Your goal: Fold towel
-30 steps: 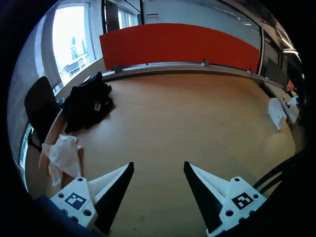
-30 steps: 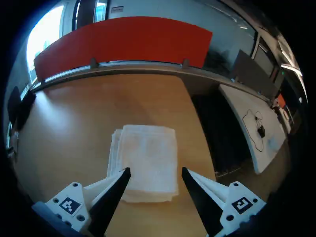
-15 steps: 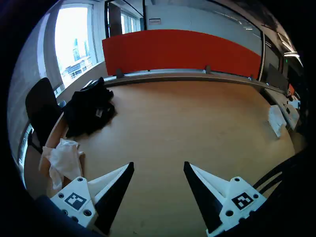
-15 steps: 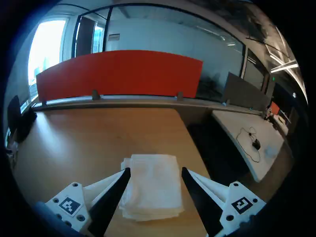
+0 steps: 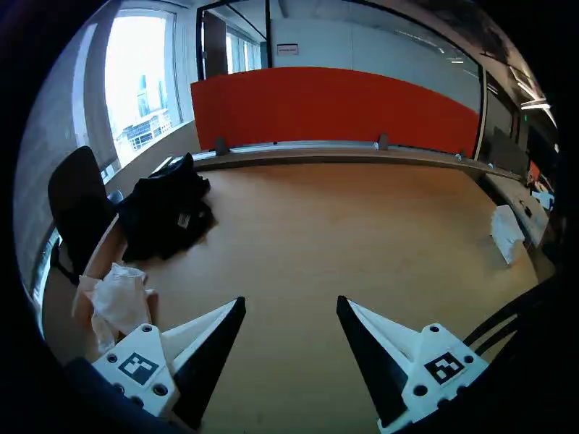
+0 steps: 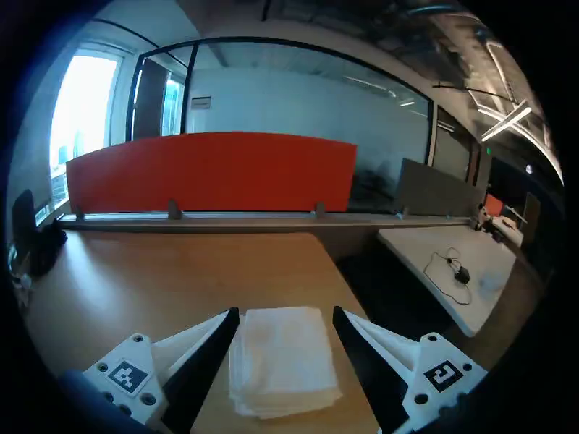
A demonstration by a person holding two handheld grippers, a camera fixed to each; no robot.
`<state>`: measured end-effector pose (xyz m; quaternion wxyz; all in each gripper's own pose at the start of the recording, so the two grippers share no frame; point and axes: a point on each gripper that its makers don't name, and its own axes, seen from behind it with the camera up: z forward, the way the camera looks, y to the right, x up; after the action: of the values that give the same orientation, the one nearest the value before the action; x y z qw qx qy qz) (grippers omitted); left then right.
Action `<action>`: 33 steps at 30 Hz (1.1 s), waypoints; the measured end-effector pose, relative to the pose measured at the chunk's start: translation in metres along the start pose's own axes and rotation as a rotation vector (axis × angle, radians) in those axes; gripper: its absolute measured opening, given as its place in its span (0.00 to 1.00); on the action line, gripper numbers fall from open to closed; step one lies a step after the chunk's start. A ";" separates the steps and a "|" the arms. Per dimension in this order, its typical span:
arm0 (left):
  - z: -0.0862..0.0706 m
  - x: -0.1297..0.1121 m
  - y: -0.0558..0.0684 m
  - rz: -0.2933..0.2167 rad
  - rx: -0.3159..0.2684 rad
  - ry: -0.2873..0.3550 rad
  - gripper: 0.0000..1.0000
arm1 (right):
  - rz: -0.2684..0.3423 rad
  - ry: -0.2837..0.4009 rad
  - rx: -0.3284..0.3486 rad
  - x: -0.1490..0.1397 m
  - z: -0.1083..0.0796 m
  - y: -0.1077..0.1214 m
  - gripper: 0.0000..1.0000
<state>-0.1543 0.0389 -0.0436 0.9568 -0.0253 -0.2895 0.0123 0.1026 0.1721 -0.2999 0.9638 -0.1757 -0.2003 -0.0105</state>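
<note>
A white towel [image 6: 284, 359], folded into a thick rectangle, lies on the wooden table [image 6: 166, 282] near its right edge. My right gripper [image 6: 284, 320] is open above its near part, and the towel lies between and below the two fingers without touching them. In the left gripper view the same folded towel [image 5: 506, 232] sits far off at the table's right edge. My left gripper [image 5: 289, 307] is open over bare wood, with nothing between its fingers.
A black garment [image 5: 163, 208] is heaped at the table's far left, beside a dark chair [image 5: 76, 202]. A crumpled pale cloth [image 5: 119, 298] lies near the left finger. A red divider [image 5: 333, 105] runs along the back. A second desk with a cable [image 6: 452, 271] stands across a dark gap.
My right gripper has tilted up and drawn back, so the folded towel has slid lower in its view. The left gripper view has also lifted slightly. Both grippers stay open.
</note>
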 end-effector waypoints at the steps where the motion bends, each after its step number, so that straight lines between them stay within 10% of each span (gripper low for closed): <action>1: 0.000 0.003 0.000 -0.003 -0.002 0.008 0.93 | 0.003 0.012 0.003 0.003 -0.001 -0.004 1.00; 33: -0.022 0.124 -0.013 -0.063 0.005 0.379 0.93 | 0.017 0.242 0.081 0.052 -0.033 -0.127 1.00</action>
<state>-0.0390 0.0299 0.0074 0.9942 -0.0158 -0.1045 -0.0220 0.1520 0.0444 -0.2653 0.9872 -0.1360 -0.0814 -0.0154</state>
